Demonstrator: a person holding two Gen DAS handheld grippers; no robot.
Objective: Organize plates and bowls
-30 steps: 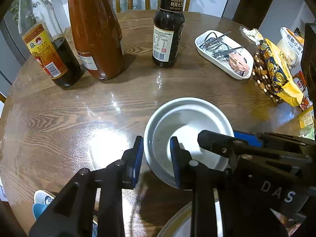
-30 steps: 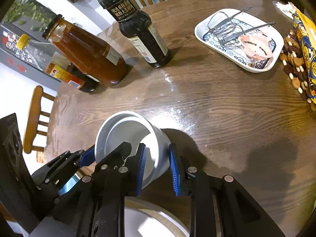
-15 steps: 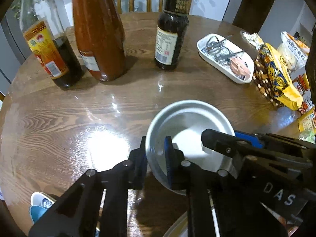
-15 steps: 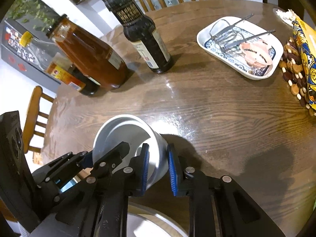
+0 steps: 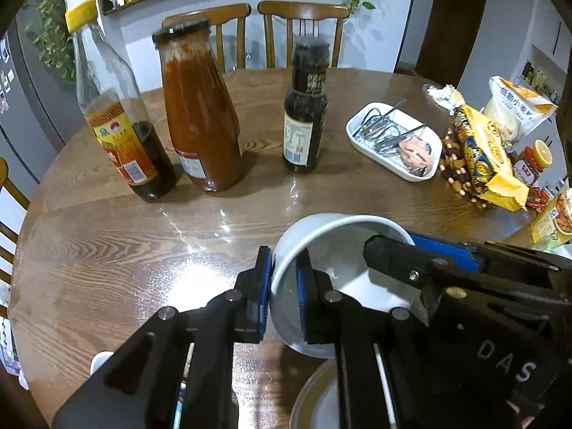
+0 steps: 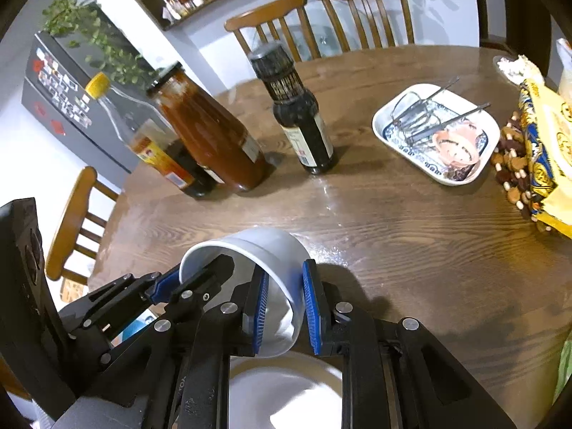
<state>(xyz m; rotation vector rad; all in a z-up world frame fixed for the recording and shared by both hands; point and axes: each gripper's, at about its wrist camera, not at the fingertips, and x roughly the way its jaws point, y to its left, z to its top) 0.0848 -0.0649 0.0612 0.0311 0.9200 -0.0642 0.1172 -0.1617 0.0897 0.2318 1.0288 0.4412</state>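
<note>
A white bowl (image 5: 343, 250) is held tilted above the wooden table (image 5: 107, 250), near its front edge. My left gripper (image 5: 284, 293) is shut on the bowl's left rim. My right gripper (image 6: 284, 311) is shut on the bowl's (image 6: 264, 250) right wall. A white plate (image 6: 286, 389) lies under the bowl, between the gripper bodies; it also shows in the left wrist view (image 5: 318, 400).
Three bottles stand at the back left: a clear one with yellow cap (image 5: 118, 118), a red sauce one (image 5: 200, 114), a dark one (image 5: 305, 107). A white tray with utensils (image 5: 393, 141) and snack bags (image 5: 482, 153) sit right. Chairs (image 5: 250, 28) stand behind.
Both grippers closed on the bowl and lifted it off the table, tilting it. The views rose, so the bottles and chairs now show in full.
</note>
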